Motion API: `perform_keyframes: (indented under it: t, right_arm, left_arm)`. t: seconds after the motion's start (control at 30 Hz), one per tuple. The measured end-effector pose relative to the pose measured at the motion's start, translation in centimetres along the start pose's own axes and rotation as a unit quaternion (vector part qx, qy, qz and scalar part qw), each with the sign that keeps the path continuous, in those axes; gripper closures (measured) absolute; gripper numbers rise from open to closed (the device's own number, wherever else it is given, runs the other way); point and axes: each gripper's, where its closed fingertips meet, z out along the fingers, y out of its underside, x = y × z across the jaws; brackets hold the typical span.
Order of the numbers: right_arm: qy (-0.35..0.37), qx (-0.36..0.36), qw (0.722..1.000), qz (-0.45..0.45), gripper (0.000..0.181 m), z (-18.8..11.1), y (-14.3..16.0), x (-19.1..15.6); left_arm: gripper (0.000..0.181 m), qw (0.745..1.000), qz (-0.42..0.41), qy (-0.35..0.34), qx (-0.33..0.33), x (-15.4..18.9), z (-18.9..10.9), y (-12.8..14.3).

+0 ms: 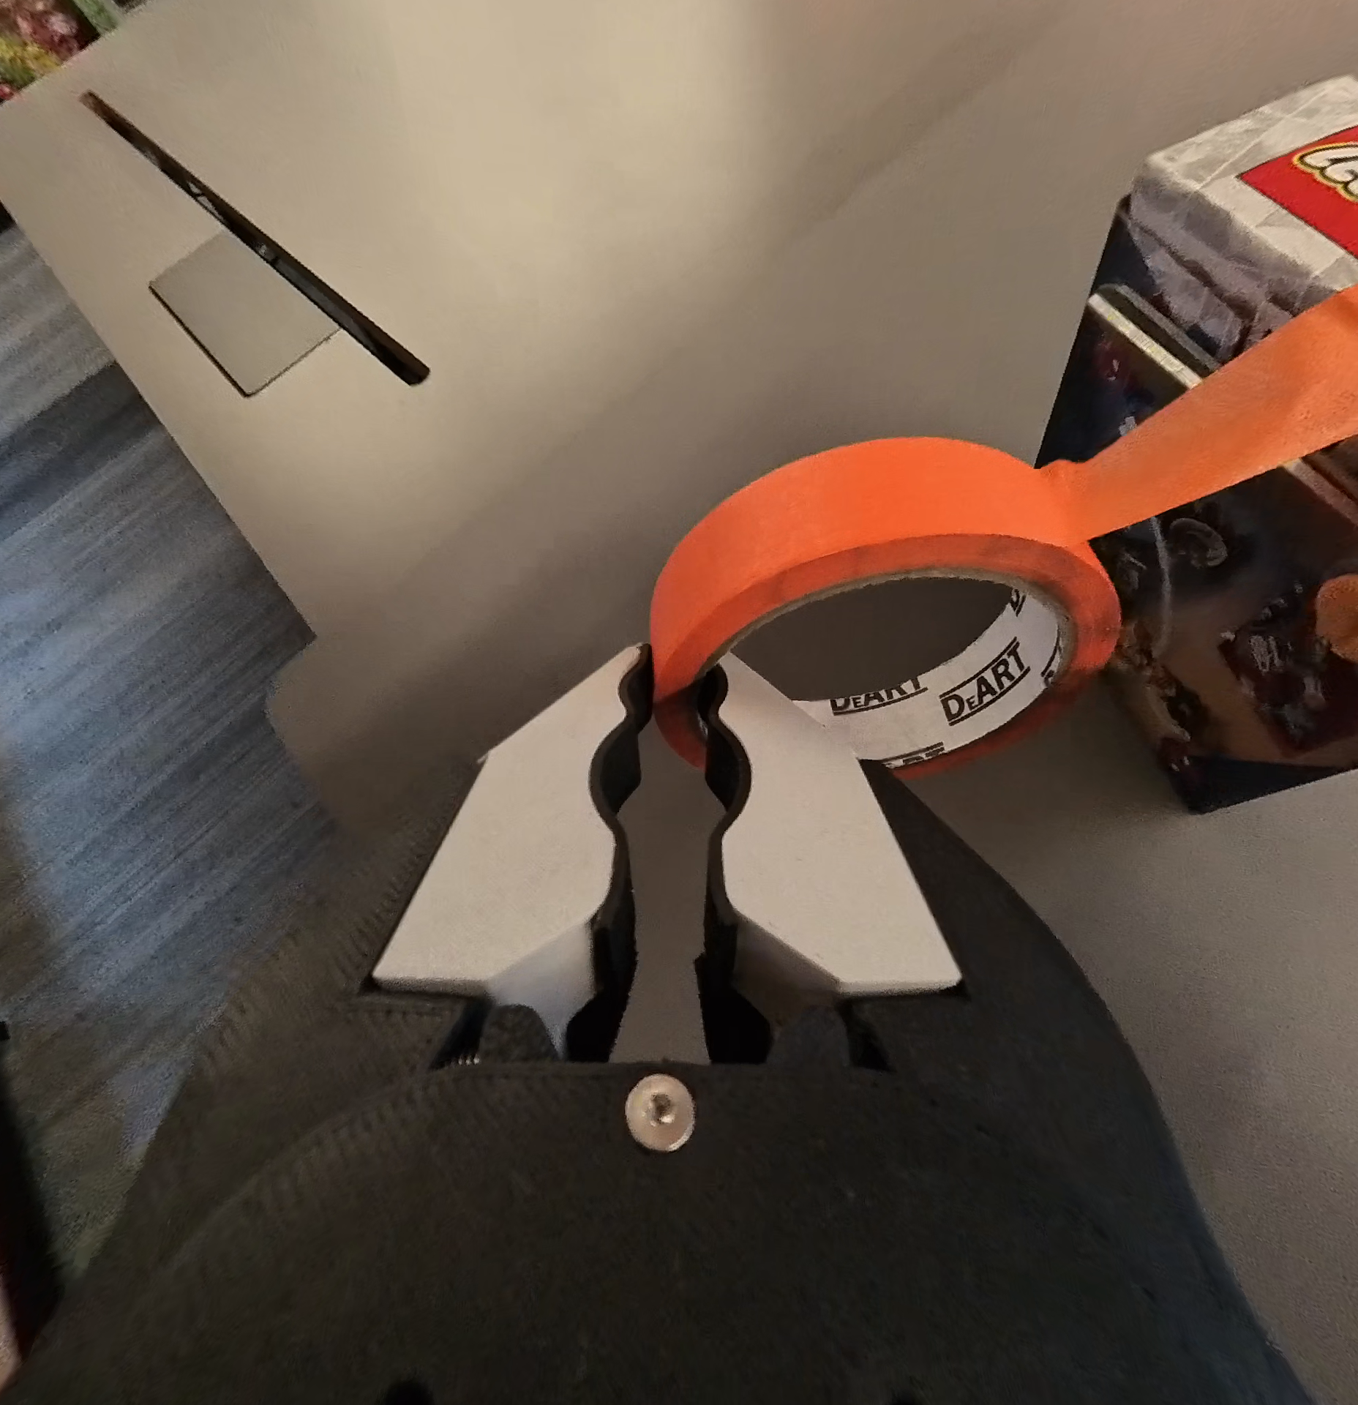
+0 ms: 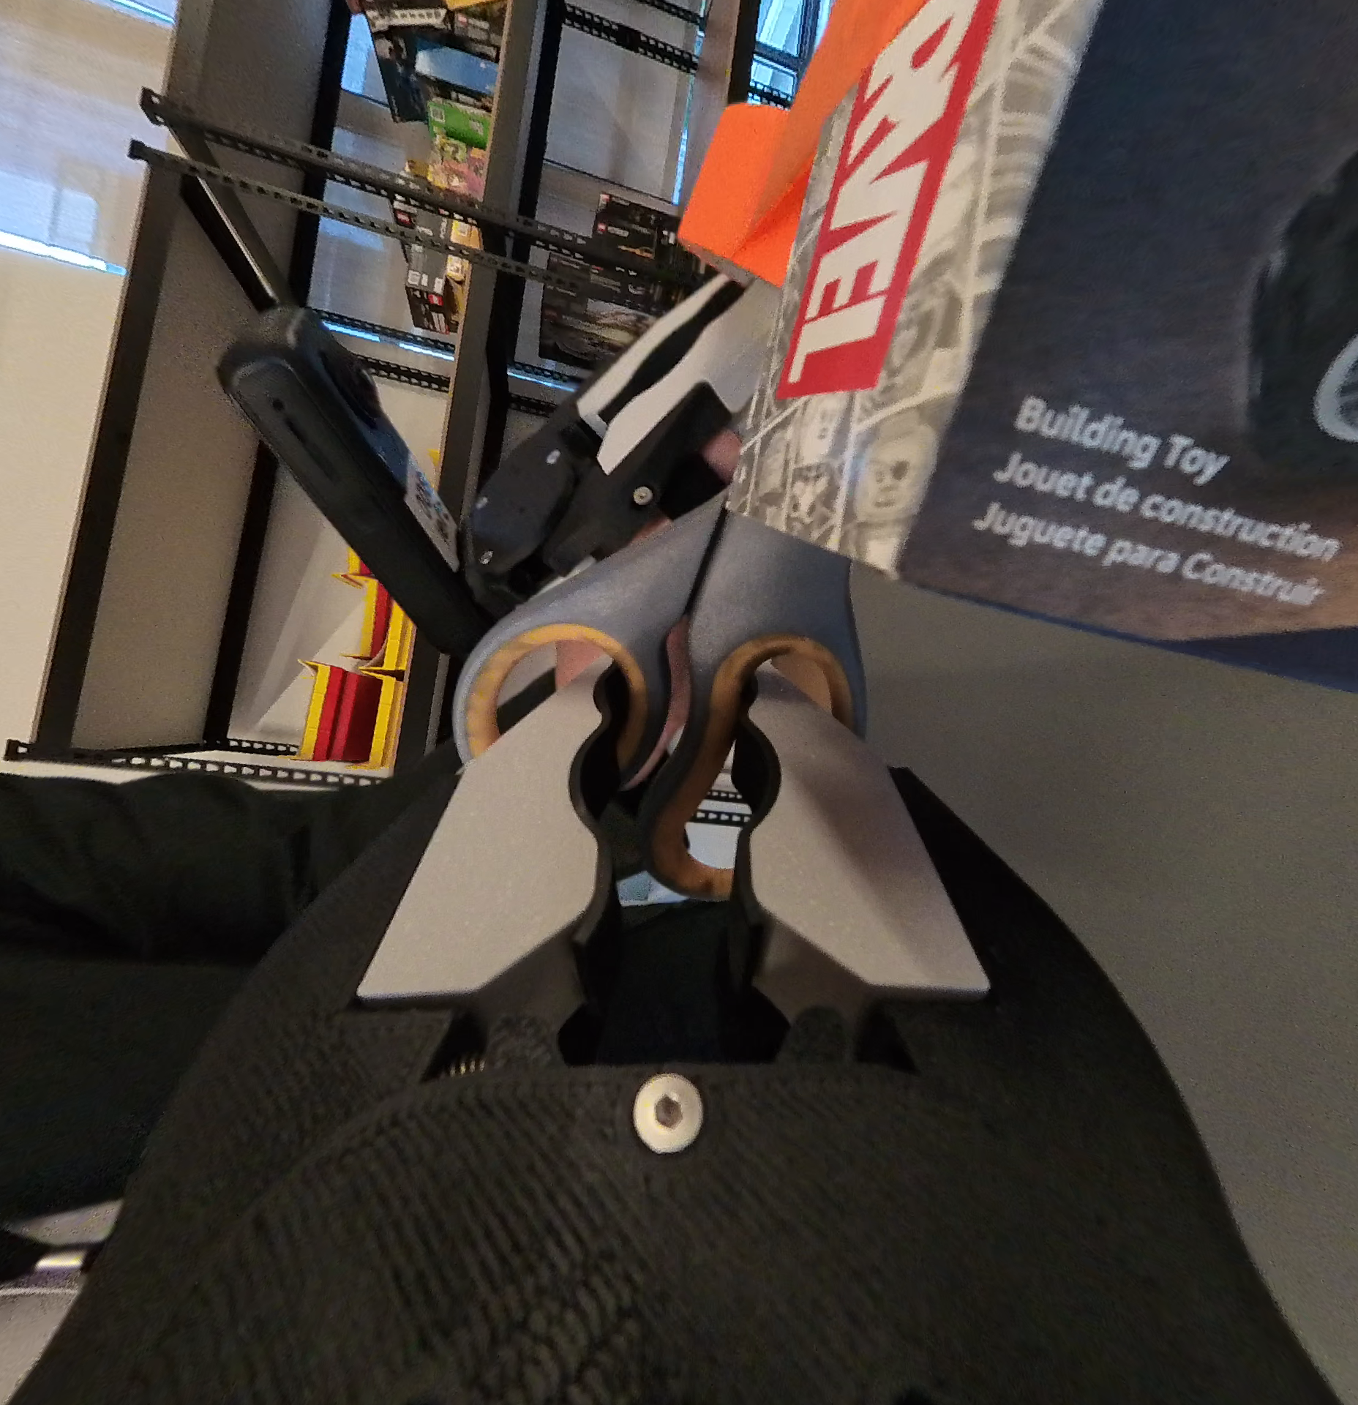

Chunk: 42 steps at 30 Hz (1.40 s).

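My left gripper (image 1: 680, 680) is shut on the rim of an orange tape roll (image 1: 873, 555) and holds it tilted above the grey table (image 1: 585, 304). A strip of orange tape (image 1: 1231, 426) runs from the roll up to the right across a toy box (image 1: 1254, 570). My right gripper (image 2: 680, 699) is shut on the handles of grey scissors (image 2: 661, 608) with orange-lined loops; the blades are hidden behind the toy box (image 2: 1117, 304). The left gripper (image 2: 645, 410) and the tape roll (image 2: 737, 190) show beyond the scissors in the right wrist view.
The table has a dark slot (image 1: 258, 243) and a recessed plate (image 1: 243, 312) at the far left. Floor (image 1: 90, 570) lies beyond the table's left edge. Black shelving (image 2: 448, 228) with boxes stands behind, and yellow-red bins (image 2: 364, 684) sit low. The gap from one gripper's tips to the other's is roughly 15 cm.
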Motion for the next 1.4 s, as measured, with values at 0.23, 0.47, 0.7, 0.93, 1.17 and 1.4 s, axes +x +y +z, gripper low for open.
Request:
perform_keyframes:
  t: [0.23, 0.47, 0.7, 0.93, 1.17, 1.4]
  right_arm:
    - [-0.016, 0.026, 0.999, 0.012, 0.158, 0.1, -0.4, -0.5]
    - [-0.049, 0.091, 0.994, 0.028, 0.159, -0.2, -2.2, -1.1]
    - [-0.046, 0.091, 0.994, 0.023, 0.159, -0.5, -2.2, -1.0]
    - [-0.044, 0.055, 0.997, 0.024, 0.159, -0.5, -0.6, -1.1]
    - [-0.057, 0.017, 0.998, 0.031, 0.159, -0.8, 2.9, -1.6]
    - [-0.129, 0.009, 0.992, 0.007, 0.158, -1.2, 6.2, -4.4]
  left_arm:
    - [0.172, 1.000, -0.020, -0.018, 0.011, 0.0, 0.5, -0.1]
    - [0.172, 0.999, 0.020, -0.010, 0.025, 1.1, 1.8, -1.5]
    - [0.173, 1.000, 0.009, -0.009, 0.026, 1.4, 1.3, -1.7]
    - [0.173, 1.000, 0.007, -0.007, 0.024, 1.4, 1.6, -1.4]
    - [0.172, 1.000, 0.011, -0.003, 0.025, 1.2, 1.5, -1.5]
    - [0.172, 1.000, 0.015, 0.002, 0.024, 1.4, 1.4, -1.4]
